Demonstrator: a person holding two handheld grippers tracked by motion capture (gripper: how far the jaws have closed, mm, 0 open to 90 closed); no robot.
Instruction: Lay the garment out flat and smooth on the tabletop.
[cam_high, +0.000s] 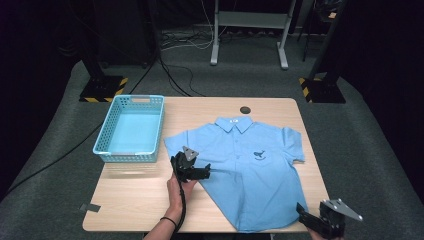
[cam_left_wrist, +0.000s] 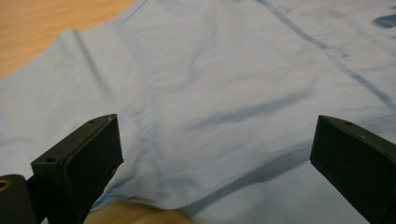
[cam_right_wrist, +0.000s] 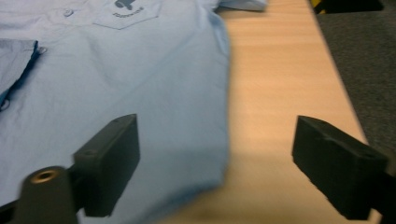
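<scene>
We see one light blue shirt (cam_high: 250, 165) lying flat, front up, on the right half of the wooden table (cam_high: 130, 200). Its long axis runs from the collar at the far side to the hem at the near edge, leaning a little so the hem sits further right than the collar. It has two short sleeves, spread to either side, and one chest pocket with a small dark emblem (cam_high: 259, 155); the lettering under that emblem is too blurred to read. The hem reaches the table's near edge and we cannot tell whether it hangs over.

There are two grippers. The left gripper (cam_high: 204, 171) sits at the shirt's left side seam, below the sleeve, pointing right across the cloth. In the left gripper view its jaws stand wide apart with the shirt (cam_left_wrist: 210, 107) spread beyond them, gripping nothing. The right gripper (cam_high: 301, 212) is at the table's near right corner, partly cut off by the bottom of the high view. Its jaws are also spread wide, empty; the right gripper view shows the shirt's right edge and hem corner (cam_right_wrist: 140, 102) ahead of them, somewhat blurred.

One empty turquoise basket (cam_high: 109, 131) stands at the table's far left, well apart from the shirt. One small dark round disc (cam_high: 245, 109) lies just beyond the collar.
</scene>
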